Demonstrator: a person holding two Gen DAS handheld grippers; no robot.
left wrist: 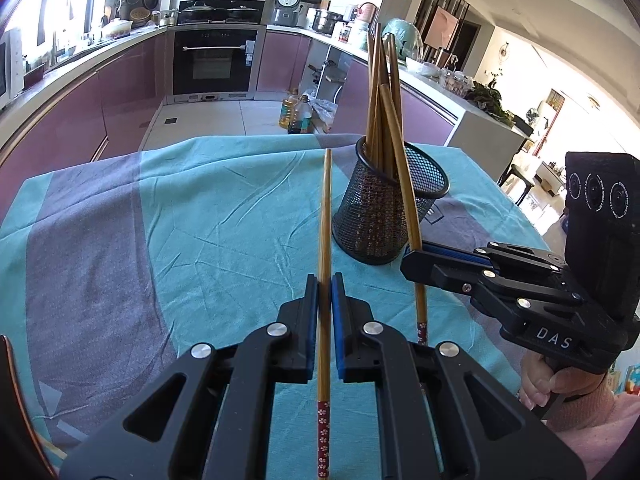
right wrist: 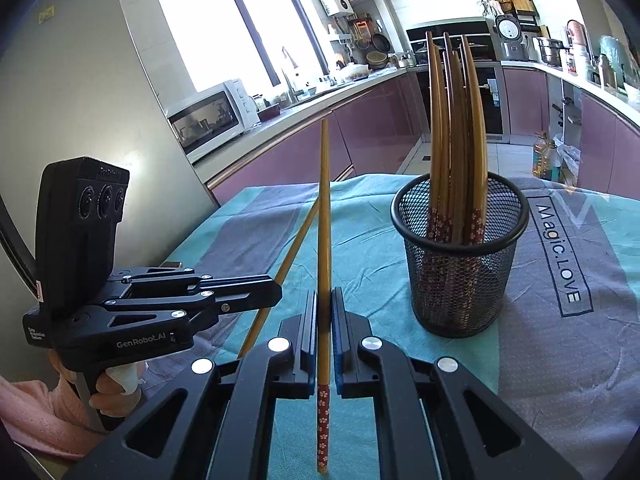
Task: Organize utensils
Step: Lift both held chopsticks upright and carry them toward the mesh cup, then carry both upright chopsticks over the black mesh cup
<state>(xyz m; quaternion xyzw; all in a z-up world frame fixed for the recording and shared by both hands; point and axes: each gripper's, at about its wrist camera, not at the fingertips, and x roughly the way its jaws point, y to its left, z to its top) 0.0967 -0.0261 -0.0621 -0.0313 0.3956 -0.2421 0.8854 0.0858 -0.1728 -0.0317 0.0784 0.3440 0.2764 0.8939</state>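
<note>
Black mesh cup [right wrist: 460, 264] holds upright chopsticks [right wrist: 456, 120]; left tool [left wrist: 325, 280] and right tool [right wrist: 325, 296] each clamp one chopstick.

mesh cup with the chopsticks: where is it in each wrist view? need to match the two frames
Left wrist view: the black mesh cup stands right of centre on the teal cloth, just beyond the right gripper.
Right wrist view: the same cup stands right of centre, beside the "Magic.LOVE" print.
Shared landmark: the built-in oven on the far wall, partly hidden behind the chopsticks in the right wrist view.
</note>
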